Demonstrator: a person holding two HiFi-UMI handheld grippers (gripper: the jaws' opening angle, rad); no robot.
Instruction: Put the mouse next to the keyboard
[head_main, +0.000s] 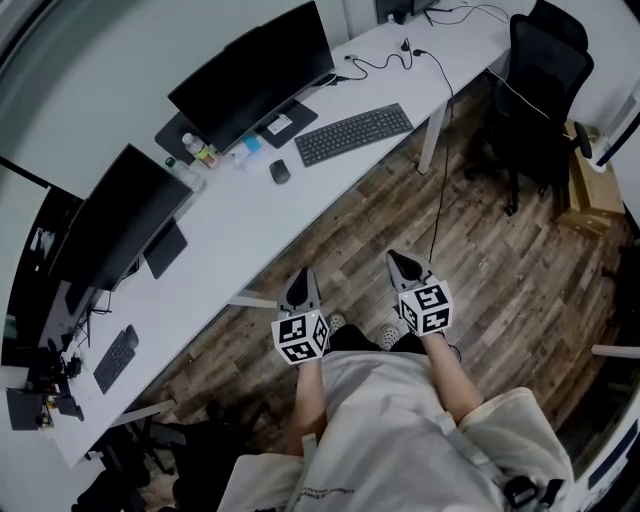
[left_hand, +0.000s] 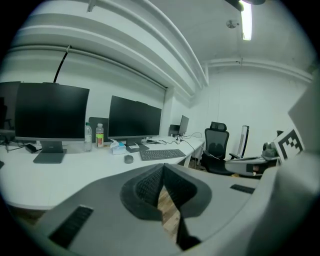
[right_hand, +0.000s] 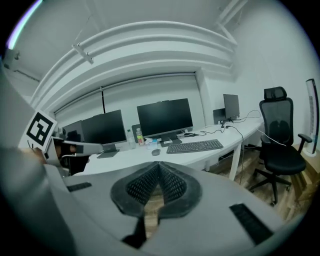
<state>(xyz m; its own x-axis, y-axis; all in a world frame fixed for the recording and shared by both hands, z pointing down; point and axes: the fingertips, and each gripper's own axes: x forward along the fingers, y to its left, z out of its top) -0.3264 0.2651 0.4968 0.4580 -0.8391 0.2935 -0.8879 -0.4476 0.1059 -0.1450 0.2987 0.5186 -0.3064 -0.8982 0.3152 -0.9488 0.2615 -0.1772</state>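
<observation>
Head view puts the mouse (head_main: 280, 172) on the white table (head_main: 250, 235), near the left end of the keyboard (head_main: 354, 133) but apart from it, with bare tabletop between them. It is a small, dark, rounded oval with a smooth domed back. Its long axis seems to run across the table's depth, roughly square to the keyboard's length, though it is too small for you to be sure. The keyboard is a flat, dark slab of low keys lying along the table's front edge.

From where you stand, the mouse lies ahead of both tools, across a stretch of wood-plank floor (head_main: 350, 225). Your left hand-held gripper (head_main: 299, 276) is the nearer one and sits almost in line with the mouse. Your right hand-held gripper (head_main: 396, 260) is farther off and would have to reach across to the left. In the right gripper view, though, the mouse (right_hand: 155, 152) sits straight above the closed tips, while in the left gripper view it (left_hand: 129, 159) sits a little left of them.

Both hand-held grippers are empty. Each pair of jaws is pressed together at the tip, with dark ribbed pads meeting and only floor showing through the slit below. You would likely need to spread one pair before closing on that slick, curved shell.

Behind the mouse stand small bottles (head_main: 200, 150) and a wide dark monitor (head_main: 255, 75). A black office chair (head_main: 545, 70) sits off the table's right end.
</observation>
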